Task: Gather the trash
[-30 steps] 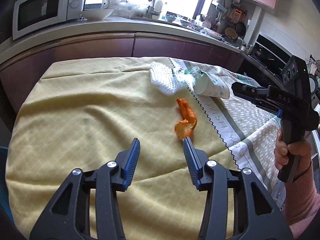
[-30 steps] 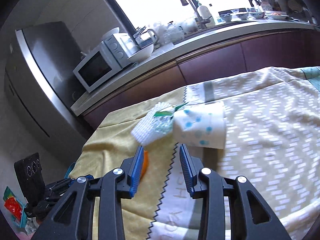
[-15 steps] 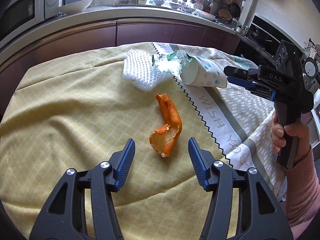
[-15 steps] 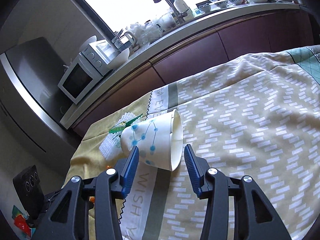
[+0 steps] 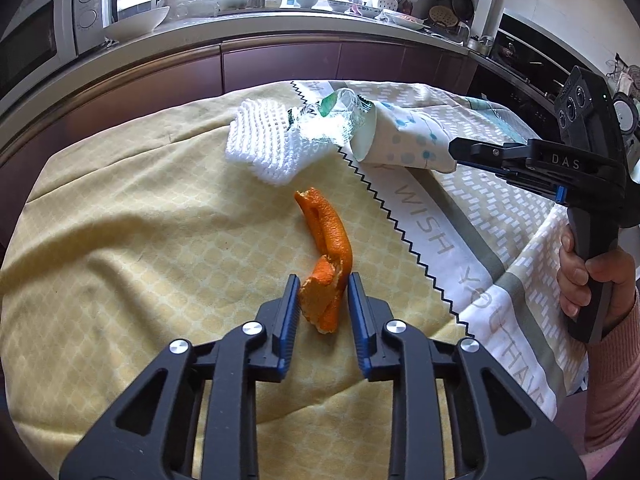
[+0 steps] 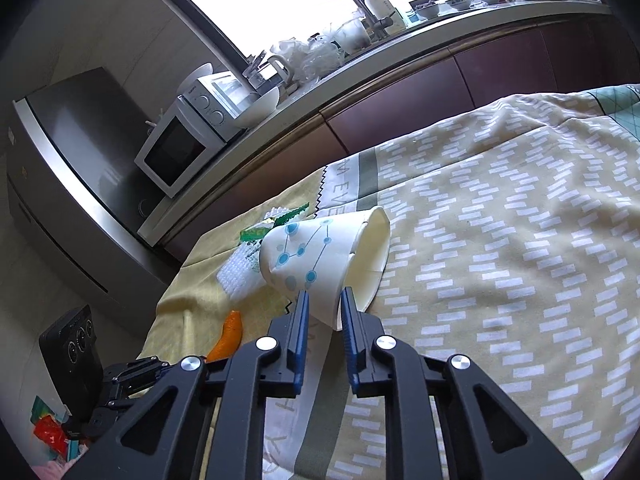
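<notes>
My left gripper (image 5: 323,292) is shut on the near end of an orange peel (image 5: 326,252) that lies on the yellow tablecloth (image 5: 140,240). My right gripper (image 6: 324,304) is shut on the wall of a white paper cup with blue dots (image 6: 320,256), which lies on its side; the cup also shows in the left wrist view (image 5: 404,142). Beside the cup lie a clear plastic wrapper with green print (image 5: 332,116) and a white foam net (image 5: 268,144). The peel also shows in the right wrist view (image 6: 230,336).
A grey and white patterned cloth (image 5: 480,216) covers the right half of the table. Behind the table runs a kitchen counter (image 5: 240,24) with a microwave (image 6: 176,148), a bowl and dishes. A fridge (image 6: 72,168) stands to the left of the counter.
Both grippers moved forward and closed. The left one closed around the orange peel's near end. The right one closed on the paper cup's wall.
</notes>
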`<control>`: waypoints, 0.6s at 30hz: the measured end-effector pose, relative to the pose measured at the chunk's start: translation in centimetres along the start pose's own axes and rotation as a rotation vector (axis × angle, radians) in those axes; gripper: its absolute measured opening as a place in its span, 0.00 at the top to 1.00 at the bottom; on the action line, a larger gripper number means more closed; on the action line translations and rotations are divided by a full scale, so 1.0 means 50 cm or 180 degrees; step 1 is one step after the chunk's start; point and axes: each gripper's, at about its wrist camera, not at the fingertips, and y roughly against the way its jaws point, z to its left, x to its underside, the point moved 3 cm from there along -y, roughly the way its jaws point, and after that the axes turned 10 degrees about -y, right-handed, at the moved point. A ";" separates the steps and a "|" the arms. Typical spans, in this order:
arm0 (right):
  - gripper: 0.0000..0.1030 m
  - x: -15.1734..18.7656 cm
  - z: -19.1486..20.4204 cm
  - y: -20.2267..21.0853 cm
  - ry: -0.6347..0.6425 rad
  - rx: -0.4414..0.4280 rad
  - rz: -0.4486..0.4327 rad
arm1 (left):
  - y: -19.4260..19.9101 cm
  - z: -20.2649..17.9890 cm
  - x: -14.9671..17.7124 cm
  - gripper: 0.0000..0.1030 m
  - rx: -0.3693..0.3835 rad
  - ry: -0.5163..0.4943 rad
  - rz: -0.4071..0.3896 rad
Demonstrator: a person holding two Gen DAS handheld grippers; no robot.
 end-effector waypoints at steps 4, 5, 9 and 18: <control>0.88 0.011 0.011 0.010 0.0041 -0.0073 -0.0021 | 0.011 -0.006 0.006 0.85 -0.0026 -0.0028 -0.0041; 0.88 0.012 0.015 0.011 0.0050 -0.0101 -0.0016 | 0.015 -0.006 0.008 0.85 -0.0034 -0.0027 -0.0054; 0.74 0.013 0.019 -0.002 0.0004 -0.0132 0.0053 | 0.027 -0.001 0.016 0.86 -0.0020 0.0011 -0.0090; 0.95 0.016 0.030 -0.010 0.0043 -0.0110 0.0045 | 0.057 0.018 0.040 0.87 -0.0051 0.0100 -0.0184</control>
